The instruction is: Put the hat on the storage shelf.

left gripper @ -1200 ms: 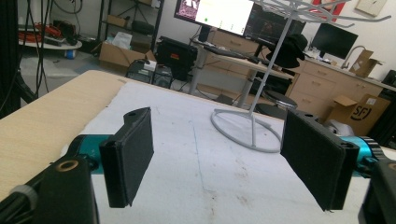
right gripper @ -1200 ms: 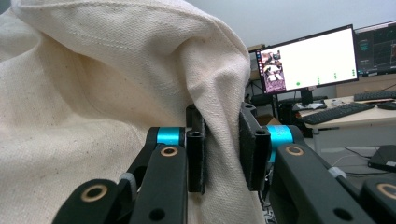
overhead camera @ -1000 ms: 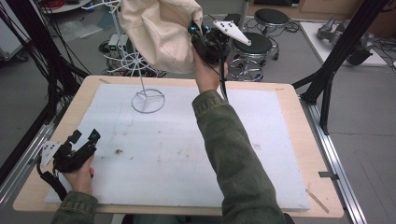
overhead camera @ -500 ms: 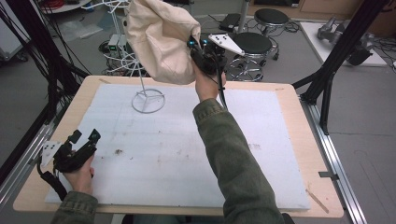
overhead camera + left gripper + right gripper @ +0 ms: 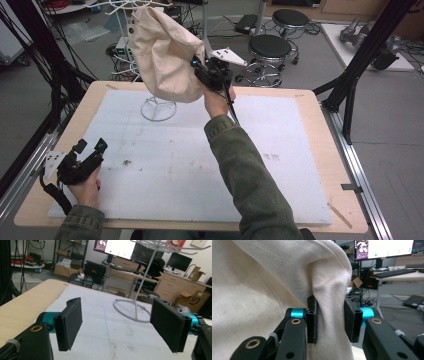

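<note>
a fold of the cream cloth bag (image 5: 287,290) sits between the right gripper (image 5: 331,320) fingers, which have just been opening, barely pinching it.

At upper centre, the right gripper (image 5: 200,70) meets the cream cloth bag (image 5: 162,55) hanging on the white wire stand (image 5: 159,107); the left gripper (image 5: 89,150) rests at lower left.

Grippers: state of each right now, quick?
Left gripper: open, nothing between the jaws.
Right gripper: jaws have just been opening, a fold of the cream cloth bag still between them.
</note>
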`<state>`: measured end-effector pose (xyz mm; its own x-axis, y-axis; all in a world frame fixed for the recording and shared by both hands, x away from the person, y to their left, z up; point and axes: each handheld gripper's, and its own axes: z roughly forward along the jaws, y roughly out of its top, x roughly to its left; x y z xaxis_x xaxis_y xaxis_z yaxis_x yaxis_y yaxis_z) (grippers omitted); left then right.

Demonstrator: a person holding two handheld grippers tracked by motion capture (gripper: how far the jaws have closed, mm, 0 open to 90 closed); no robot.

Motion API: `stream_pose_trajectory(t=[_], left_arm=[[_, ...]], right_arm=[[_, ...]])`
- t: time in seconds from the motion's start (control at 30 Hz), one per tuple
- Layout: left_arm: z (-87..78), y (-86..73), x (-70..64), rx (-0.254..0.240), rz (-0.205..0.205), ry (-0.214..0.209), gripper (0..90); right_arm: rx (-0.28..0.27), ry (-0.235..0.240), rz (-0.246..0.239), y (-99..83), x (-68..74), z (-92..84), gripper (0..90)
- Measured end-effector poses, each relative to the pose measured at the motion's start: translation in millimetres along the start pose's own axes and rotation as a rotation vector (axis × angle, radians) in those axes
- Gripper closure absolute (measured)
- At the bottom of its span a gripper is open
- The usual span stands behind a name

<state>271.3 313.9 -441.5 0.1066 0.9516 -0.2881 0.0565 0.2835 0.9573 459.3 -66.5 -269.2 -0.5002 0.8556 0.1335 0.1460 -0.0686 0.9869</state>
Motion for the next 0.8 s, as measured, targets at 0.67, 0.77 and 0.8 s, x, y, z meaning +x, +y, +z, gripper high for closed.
stream_pose_trajectory(t=[0.67,0.77,0.8], left_arm=[[0.0,0.2,0.1,0.0,0.002,-0.002,25.9],[-0.3,0.2,-0.3,0.0,0.004,-0.002,25.9],[-0.3,0.2,-0.2,0.001,0.004,-0.001,25.9]], right_arm=[[0.192,0.038,-0.024,-14.5,2.3,12.1,15.0],[0.223,0.034,-0.035,-14.9,1.1,11.2,11.8],[0.234,0.038,-0.039,-15.0,0.6,10.3,11.8]])
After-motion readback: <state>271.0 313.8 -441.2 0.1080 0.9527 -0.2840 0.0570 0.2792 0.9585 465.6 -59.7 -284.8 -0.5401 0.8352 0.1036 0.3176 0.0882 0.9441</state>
